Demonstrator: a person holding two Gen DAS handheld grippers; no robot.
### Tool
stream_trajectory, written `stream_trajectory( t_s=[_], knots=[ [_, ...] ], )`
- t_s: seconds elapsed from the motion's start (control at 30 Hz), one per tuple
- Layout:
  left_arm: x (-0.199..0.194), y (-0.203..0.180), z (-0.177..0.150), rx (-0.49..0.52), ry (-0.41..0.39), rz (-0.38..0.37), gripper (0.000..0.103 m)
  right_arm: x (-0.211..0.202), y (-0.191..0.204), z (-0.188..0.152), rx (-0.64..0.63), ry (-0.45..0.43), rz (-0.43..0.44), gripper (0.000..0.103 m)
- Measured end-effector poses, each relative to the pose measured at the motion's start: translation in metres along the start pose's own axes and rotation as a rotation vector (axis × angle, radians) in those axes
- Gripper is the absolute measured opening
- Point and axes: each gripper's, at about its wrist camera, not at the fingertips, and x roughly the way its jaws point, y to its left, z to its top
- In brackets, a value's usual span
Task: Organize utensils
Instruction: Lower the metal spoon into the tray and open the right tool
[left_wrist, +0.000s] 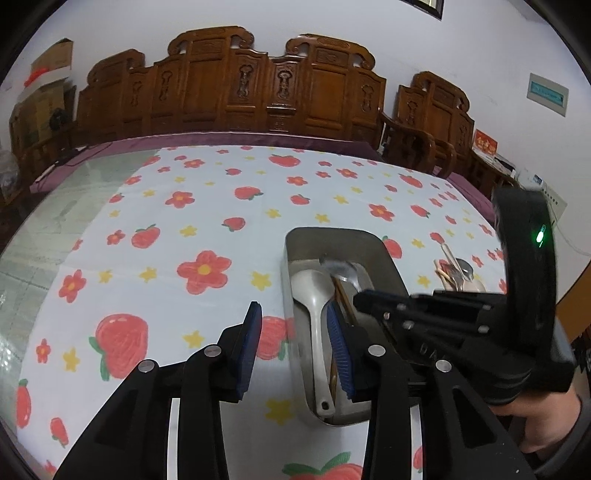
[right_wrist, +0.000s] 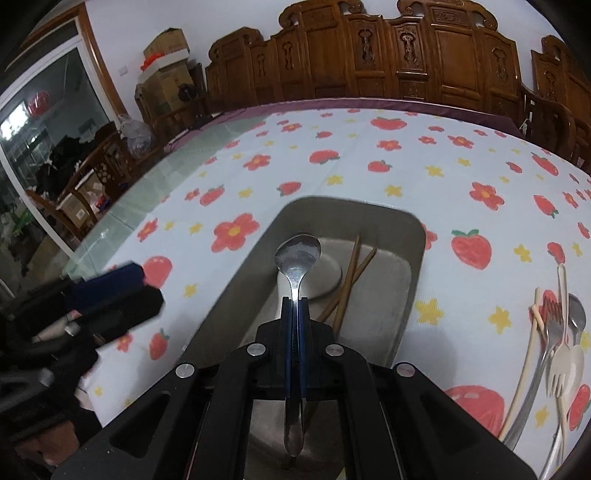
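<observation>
Fingers first: my right gripper (right_wrist: 294, 306) has its fingers clenched on the handle of a metal spoon (right_wrist: 297, 254), bowl forward and poised over the tray, handle end sticking back between the arms. My left gripper (left_wrist: 293, 343) is released, blue pads well apart, nothing between them; its right pad sits over the tray's near end, its left pad over bare cloth.

Largest down:

- Counter (left_wrist: 155, 221), covered by a white cloth printed with red flowers, strawberries and yellow stars. Carved wooden chairs line the far edge.
- Grey rectangular tray (right_wrist: 412, 266), lying lengthwise away from me, just right of the left gripper in the left wrist view.
- White rice paddle (left_wrist: 314, 295) lying inside the tray, head toward the far end, handle toward me. In the right wrist view its pale head shows under the held spoon.
- Brown chopsticks (right_wrist: 351, 273), a pair in the tray beside the paddle, crossing near their far ends.
- Loose pile of cutlery (right_wrist: 557, 332) on the cloth right of the tray, apart from it: a metal fork, a metal spoon, a pale plastic fork and pale sticks overlapping. I cannot tell how many pieces exactly.
</observation>
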Motion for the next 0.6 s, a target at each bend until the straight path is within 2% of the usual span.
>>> stream_trajectory(
  t_s=[0.33, 0.47, 0.6],
  knots=[
    [-0.001, 0.000, 0.002, 0.002, -0.009, 0.015, 0.043, 0.004, -0.004, -0.008, -0.021, 0.011, -0.017, 0.006],
    [-0.001, -0.004, 0.002, 0.008, -0.012, 0.012, 0.045, -0.010, -0.007, -0.010, -0.042, -0.008, -0.018, 0.006],
    [-0.003, -0.016, 0.002, 0.021, -0.021, -0.004, 0.058, -0.042, -0.013, -0.014, -0.063, -0.053, -0.029, 0.006]
  ],
)
